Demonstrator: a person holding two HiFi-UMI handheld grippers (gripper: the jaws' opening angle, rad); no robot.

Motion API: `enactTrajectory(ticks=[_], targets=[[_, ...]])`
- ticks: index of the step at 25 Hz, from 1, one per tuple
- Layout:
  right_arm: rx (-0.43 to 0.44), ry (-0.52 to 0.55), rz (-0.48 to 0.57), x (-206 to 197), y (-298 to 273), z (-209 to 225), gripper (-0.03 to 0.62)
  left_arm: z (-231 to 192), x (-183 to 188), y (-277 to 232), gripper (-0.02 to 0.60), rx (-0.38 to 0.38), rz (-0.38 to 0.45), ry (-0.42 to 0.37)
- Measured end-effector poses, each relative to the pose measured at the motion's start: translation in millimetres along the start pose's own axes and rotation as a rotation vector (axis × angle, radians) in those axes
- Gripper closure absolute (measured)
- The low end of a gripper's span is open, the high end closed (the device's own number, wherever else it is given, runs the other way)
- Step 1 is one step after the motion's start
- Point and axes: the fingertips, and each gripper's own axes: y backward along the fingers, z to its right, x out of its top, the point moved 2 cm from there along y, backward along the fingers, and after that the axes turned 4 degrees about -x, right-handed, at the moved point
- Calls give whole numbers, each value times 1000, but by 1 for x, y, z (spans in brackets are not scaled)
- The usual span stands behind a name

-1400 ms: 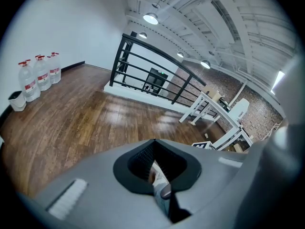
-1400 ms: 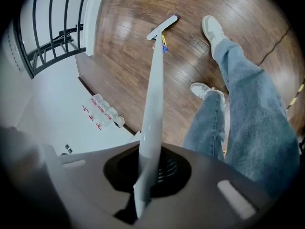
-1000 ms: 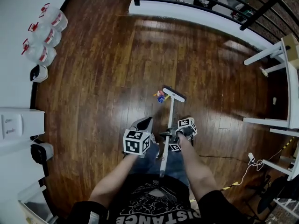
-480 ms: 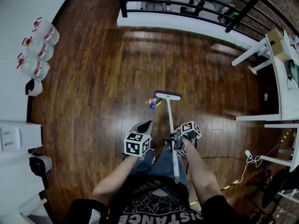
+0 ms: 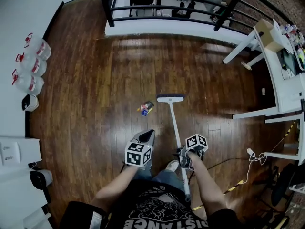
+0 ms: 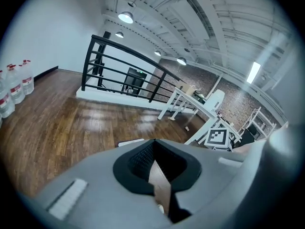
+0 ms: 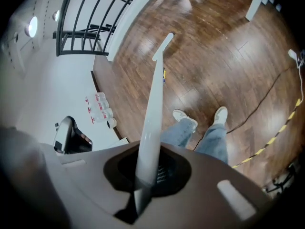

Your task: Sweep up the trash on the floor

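Interior brightly and evenly lit. Ceiling lamps (image 6: 126, 17) recorded at 11 o'clock in the left gripper view, a long bright strip (image 6: 252, 72) at 2 o'clock. Pale glare noted on the wooden floor (image 5: 95, 104) toward 12 and 2 o'clock in the head view; shadows kept soft. Railing (image 5: 157, 6) bowed by fisheye distortion. Both gripper views ringed in black. Near shells of the left gripper (image 6: 153, 162) and right gripper (image 7: 143, 190) blurred.
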Motion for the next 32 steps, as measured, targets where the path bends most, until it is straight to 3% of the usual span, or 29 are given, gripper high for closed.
enactTrajectory(ticks=[9, 15, 24, 32], targets=[[-183, 263, 110, -33, 96, 91, 594, 117, -41, -28, 577, 8, -59, -59], [-225, 369, 205, -45, 136, 120, 594, 187, -81, -41, 577, 34, -140, -129], [-223, 532, 324, -52, 179, 108, 594, 251, -46, -46, 577, 80, -63, -142], [-244, 624, 354, -61, 182, 91, 594, 266, -49, -39, 577, 79, -53, -145]])
